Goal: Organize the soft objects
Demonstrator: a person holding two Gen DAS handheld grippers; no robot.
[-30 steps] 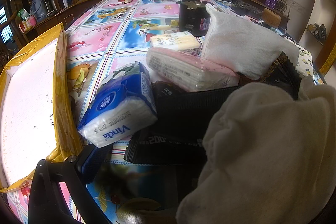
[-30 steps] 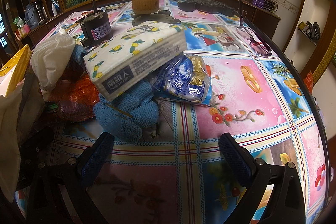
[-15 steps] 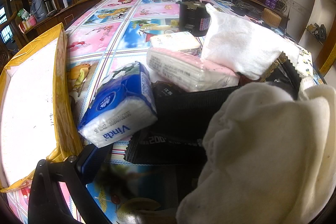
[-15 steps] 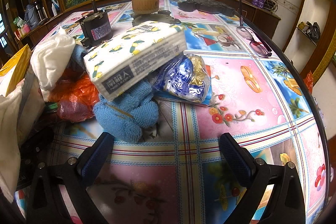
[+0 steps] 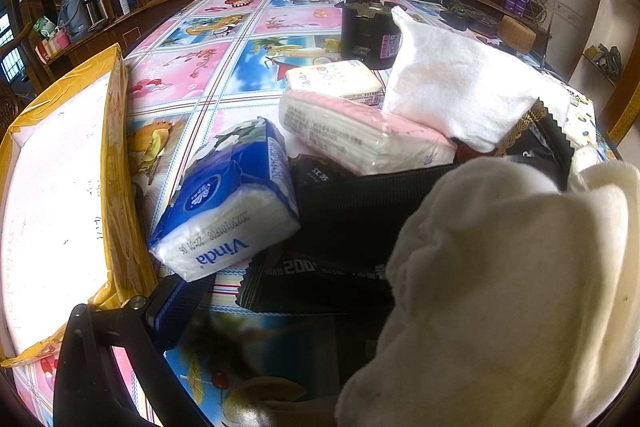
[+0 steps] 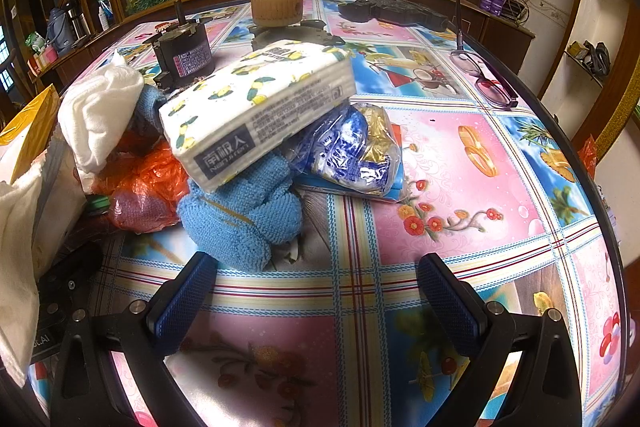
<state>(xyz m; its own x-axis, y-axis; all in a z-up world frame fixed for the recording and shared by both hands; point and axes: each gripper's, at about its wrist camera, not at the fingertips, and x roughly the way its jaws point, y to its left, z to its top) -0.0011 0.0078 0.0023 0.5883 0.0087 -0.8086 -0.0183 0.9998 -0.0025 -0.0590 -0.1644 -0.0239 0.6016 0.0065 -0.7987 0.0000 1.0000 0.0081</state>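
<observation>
Before the wide-open, empty right gripper (image 6: 316, 291), a nubby blue towel (image 6: 244, 215); left gripper's grip unclear.

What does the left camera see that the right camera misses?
Only the left view shows the blue Vinda tissue pack, the pink tissue pack and the inside of the yellow box. Only the right view shows the lemon-print tissue pack, the blue knitted cloth and the glasses. Both show the black motor and the white towel.
</observation>
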